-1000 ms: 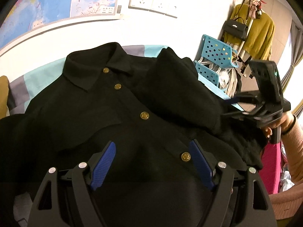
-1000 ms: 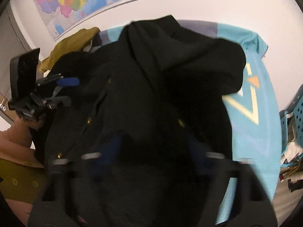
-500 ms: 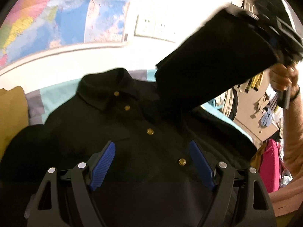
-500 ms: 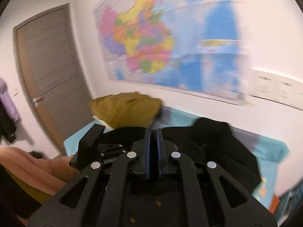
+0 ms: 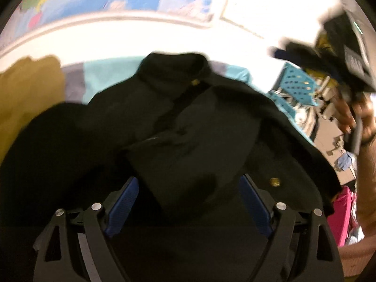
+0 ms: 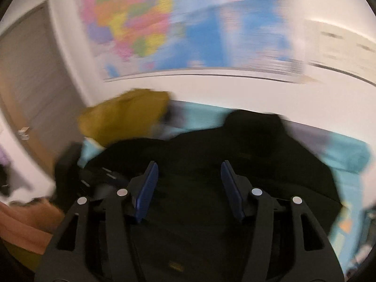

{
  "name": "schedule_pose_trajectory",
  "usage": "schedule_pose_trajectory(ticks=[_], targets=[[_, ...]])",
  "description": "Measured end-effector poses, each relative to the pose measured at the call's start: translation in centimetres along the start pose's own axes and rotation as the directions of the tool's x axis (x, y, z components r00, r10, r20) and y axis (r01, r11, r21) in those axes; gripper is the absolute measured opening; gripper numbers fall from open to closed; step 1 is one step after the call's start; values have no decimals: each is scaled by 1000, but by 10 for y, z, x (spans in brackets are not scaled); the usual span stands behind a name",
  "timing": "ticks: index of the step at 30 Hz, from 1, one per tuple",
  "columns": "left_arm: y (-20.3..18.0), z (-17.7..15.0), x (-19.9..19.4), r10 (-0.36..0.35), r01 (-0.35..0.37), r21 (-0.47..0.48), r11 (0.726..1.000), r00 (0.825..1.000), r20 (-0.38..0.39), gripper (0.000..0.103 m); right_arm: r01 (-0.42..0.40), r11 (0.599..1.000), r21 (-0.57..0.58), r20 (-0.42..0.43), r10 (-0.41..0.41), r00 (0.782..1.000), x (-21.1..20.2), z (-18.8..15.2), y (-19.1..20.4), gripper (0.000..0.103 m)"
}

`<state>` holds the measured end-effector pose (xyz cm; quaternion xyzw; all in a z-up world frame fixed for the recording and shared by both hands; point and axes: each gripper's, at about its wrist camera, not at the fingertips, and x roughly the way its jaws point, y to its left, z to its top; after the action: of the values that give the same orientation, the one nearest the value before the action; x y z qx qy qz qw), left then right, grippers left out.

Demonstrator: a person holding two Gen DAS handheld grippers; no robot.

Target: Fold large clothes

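A black button-up shirt point(image 5: 164, 122) with gold buttons lies on a teal sheet point(image 5: 103, 75). Its right sleeve point(image 5: 197, 145) is folded across the chest. My left gripper point(image 5: 188, 195) is open, low over the shirt's lower front, holding nothing. My right gripper point(image 6: 189, 185) is open and empty above the shirt point(image 6: 235, 164); it also shows blurred at the upper right in the left wrist view point(image 5: 329, 54). Both views are motion-blurred.
A mustard garment point(image 5: 25, 94) lies at the left of the bed, also in the right wrist view point(image 6: 127, 115). A map point(image 6: 164, 23) hangs on the wall. A teal basket point(image 5: 298, 87) and a pink item point(image 5: 345, 211) stand at the right. A door point(image 6: 30, 75) is at the left.
My right gripper was shut on the raised sleeve; it has opened and let go. The sleeve now lies across the shirt's chest. The left gripper stayed open over the hem.
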<state>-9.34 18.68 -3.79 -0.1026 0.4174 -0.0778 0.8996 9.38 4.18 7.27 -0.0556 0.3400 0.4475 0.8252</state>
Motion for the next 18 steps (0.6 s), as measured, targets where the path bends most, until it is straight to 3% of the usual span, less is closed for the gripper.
schedule_pose_trajectory(ticks=[3,5,7,10,11,12,13,14,15,17,18], targets=[[15,7,14,11,-14,-64,998,999,-44,84,184,983,19,-66,-182,981,-13,-43,-44,64],[22,14,26,16,-23,-91,996,997,-73,84,277,961,6,-154,-273,950,-5,-72,-65,67],[23,16,31,25,-33,-96,995,997,-78,69,334,942,-31,-216,-333,918,6,-96,-78,67],[21,22,37,72,-80,-86,993,993,-97,45,379,919,-107,-198,-393,898,19,-105,-77,63],[22,25,37,81,-90,-91,992,992,-97,42,391,912,-120,-185,-408,894,19,-105,-77,62],[23,28,35,88,-97,-94,991,992,-94,33,413,898,-152,-171,-435,884,22,-105,-78,55],[24,30,34,93,-102,-96,990,991,-93,21,420,891,-171,-171,-446,878,22,-104,-81,42],[25,33,31,102,-111,-100,989,990,-95,16,407,896,-178,-178,-436,882,22,-105,-83,31],[29,35,28,108,-119,-108,987,989,-98,8,394,903,-173,-177,-422,889,20,-104,-85,8],[36,36,20,96,-108,-128,986,991,-90,5,398,907,-140,-143,-416,898,6,-98,-89,6],[39,38,16,102,-113,-139,984,991,-83,4,385,918,-91,-103,-393,914,-12,-96,-94,6]])
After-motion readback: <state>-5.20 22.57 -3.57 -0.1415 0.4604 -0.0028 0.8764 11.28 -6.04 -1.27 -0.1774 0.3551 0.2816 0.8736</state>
